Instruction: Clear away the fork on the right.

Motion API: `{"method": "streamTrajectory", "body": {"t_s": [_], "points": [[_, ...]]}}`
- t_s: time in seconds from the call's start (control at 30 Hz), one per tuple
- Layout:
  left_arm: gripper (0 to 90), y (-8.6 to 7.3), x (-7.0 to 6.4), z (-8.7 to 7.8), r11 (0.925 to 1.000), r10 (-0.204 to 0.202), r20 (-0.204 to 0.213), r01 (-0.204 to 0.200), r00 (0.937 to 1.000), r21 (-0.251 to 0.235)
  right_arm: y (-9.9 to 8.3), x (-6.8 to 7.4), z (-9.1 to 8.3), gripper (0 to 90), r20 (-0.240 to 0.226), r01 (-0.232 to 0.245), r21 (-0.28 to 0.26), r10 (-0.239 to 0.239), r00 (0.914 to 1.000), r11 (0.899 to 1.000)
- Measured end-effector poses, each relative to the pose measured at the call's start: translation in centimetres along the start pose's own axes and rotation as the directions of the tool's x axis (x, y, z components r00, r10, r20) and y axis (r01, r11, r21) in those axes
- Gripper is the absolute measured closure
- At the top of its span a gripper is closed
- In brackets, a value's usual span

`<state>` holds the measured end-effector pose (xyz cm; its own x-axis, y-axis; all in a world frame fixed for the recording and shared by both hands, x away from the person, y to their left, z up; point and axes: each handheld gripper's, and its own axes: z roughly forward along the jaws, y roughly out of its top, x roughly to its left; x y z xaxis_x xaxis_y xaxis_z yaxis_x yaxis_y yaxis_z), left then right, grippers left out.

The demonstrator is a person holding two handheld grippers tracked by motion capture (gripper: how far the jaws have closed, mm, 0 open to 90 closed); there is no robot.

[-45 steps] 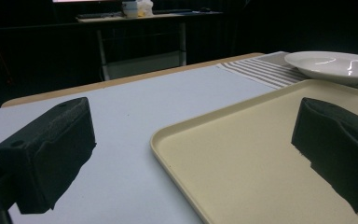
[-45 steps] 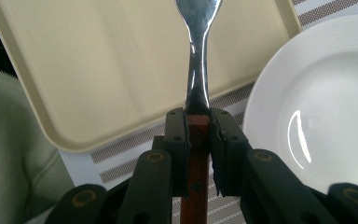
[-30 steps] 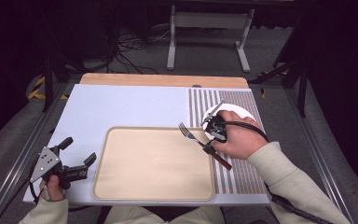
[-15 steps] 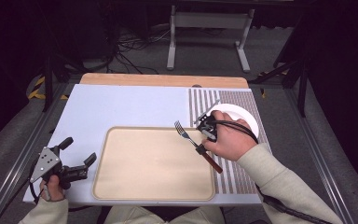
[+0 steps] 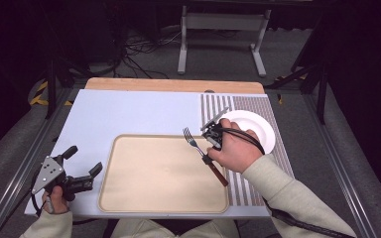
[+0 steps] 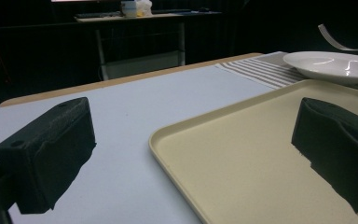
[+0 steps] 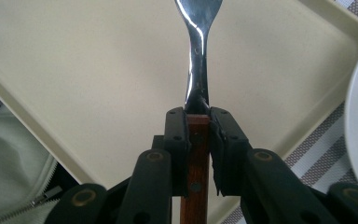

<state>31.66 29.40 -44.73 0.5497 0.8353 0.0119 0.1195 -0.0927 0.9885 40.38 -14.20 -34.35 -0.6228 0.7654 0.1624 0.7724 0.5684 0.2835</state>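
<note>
A fork [image 5: 203,154] with a brown wooden handle is held above the right part of the beige tray [image 5: 149,183]. My right gripper [image 5: 208,159] is shut on the handle, and the tines point away to the far left. In the right gripper view the jaws clamp the wooden handle of the fork [image 7: 198,84], with the tray [image 7: 98,70] below it. A white plate [image 5: 258,130] lies on the striped mat to the right of the tray. My left gripper [image 5: 82,167] rests open at the table's near left corner, beside the tray's left edge, with nothing between its pads [image 6: 51,149].
The striped placemat [image 5: 258,173] covers the right side of the light blue table top [image 5: 129,114]. A wooden strip [image 5: 173,85] runs along the far edge. Cables and a metal stand [image 5: 218,29] lie on the floor beyond the table.
My right gripper has carried the fork leftward and slightly toward the far side, from the striped mat to over the tray's right edge, uncovering the white plate. The left gripper has not moved.
</note>
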Motion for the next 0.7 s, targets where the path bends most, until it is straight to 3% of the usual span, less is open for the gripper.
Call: {"method": "streamTrajectory", "body": {"t_s": [0.5, 0.7], "points": [[0.0, 0.0, 0.1, 0.0, 1.0, -0.004, -0.003, 0.004, 1.0, 0.0, 0.1, 0.0, 2.5, 77.6, -0.005, -0.097, 0.031, 0.097, 0.9953, 0.995], [0.0, 0.0, 0.1, 0.0, 1.0, -0.005, -0.003, 0.005, 1.0, 0.0, 0.0, -0.1, 3.9, 77.6, 0.021, -0.122, 0.061, 0.121, 0.9925, 0.991]]}}
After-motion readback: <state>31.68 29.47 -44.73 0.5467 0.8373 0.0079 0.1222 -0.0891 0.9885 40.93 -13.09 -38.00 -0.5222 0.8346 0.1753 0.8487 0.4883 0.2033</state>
